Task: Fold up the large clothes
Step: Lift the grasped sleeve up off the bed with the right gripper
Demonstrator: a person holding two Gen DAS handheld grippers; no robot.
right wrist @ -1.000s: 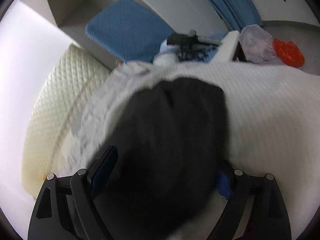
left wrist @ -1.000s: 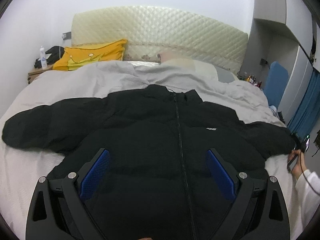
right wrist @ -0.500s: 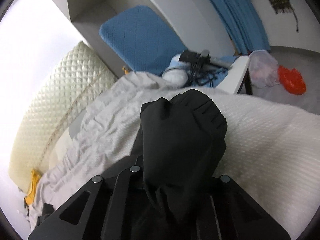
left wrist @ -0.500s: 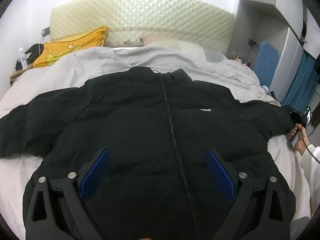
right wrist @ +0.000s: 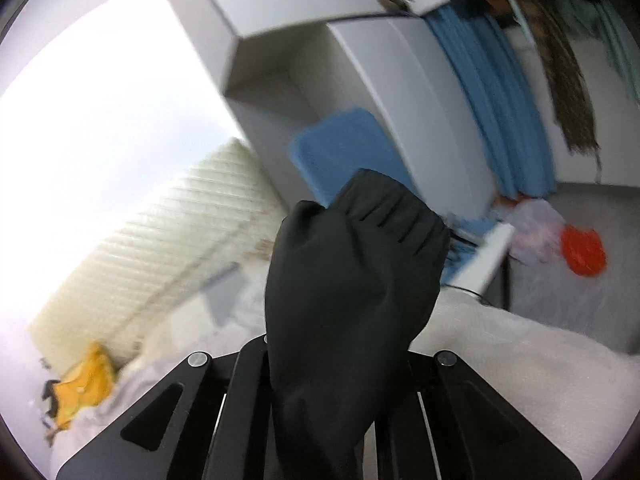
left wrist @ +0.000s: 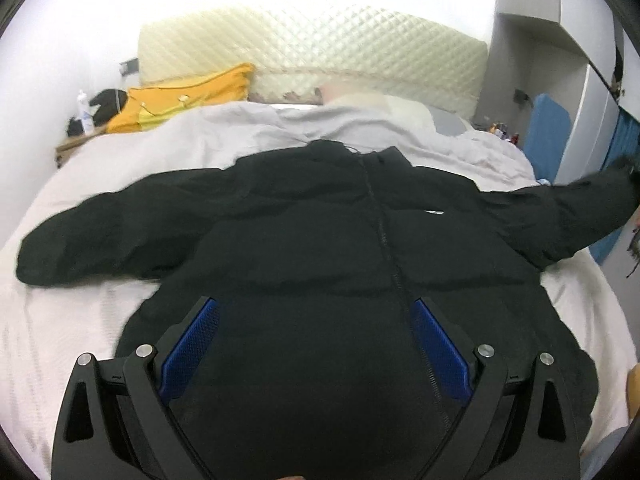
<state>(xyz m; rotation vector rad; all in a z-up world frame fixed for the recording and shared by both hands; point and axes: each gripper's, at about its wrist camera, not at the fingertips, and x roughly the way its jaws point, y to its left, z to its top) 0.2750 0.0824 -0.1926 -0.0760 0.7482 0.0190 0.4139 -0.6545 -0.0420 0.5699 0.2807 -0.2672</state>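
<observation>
A black puffer jacket [left wrist: 320, 240] lies front-up and zipped across the bed [left wrist: 72, 320], collar toward the quilted headboard [left wrist: 312, 52], one sleeve reaching the bed's left edge. The left gripper [left wrist: 312, 344] hovers above the hem with its blue-padded fingers [left wrist: 188, 344] spread wide, holding nothing. The right gripper [right wrist: 340, 360] has its fingers pressed together, pinching the cuff of the right sleeve [right wrist: 356, 264], which is raised clear of the bed's right edge. To fold well, the sleeve likely should be carried across the chest and laid flat, keeping the pinch firm so the slippery padded fabric does not slide out.
</observation>
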